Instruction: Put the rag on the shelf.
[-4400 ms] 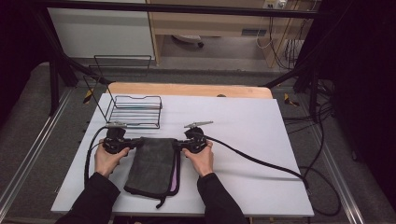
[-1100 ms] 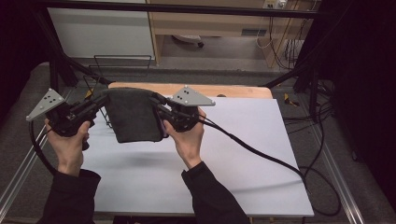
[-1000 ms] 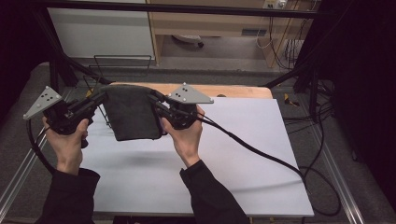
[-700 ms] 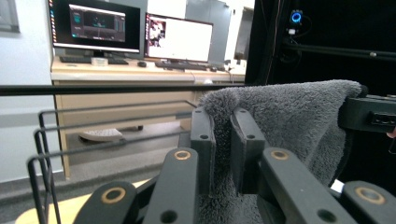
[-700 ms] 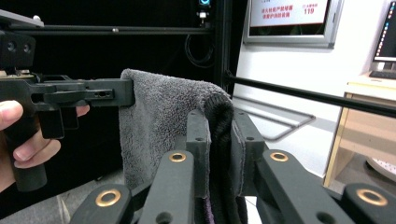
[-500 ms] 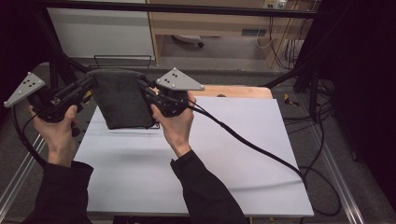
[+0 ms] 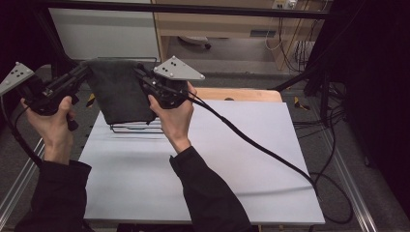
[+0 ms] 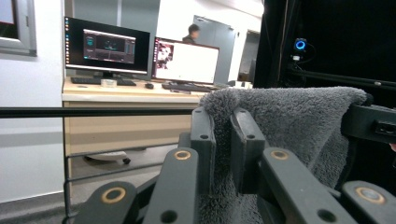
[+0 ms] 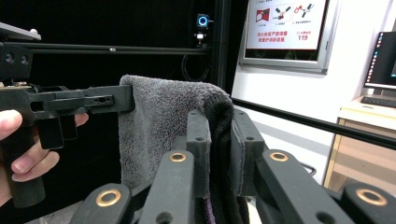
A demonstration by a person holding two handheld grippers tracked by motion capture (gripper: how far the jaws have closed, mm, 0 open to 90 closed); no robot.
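Dim, dark-edged room; bright white table [image 7: 241,159], slight softness.

You're holding up a dark grey towel [image 7: 118,94] in black grippers topped with pale grey plates; it's showing a purple edge, hanging over black wire rack [image 7: 138,128] and white table [image 7: 232,164].

The white table [image 7: 203,159] lies open; the wire rack [image 7: 138,128] stands under the hanging towel [image 7: 118,94].

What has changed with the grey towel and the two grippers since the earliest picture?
The grey towel, which lay folded on the table, has been lifted and now hangs over the wire rack. The left gripper and right gripper rose with it. Both stay clamped on its top corners.
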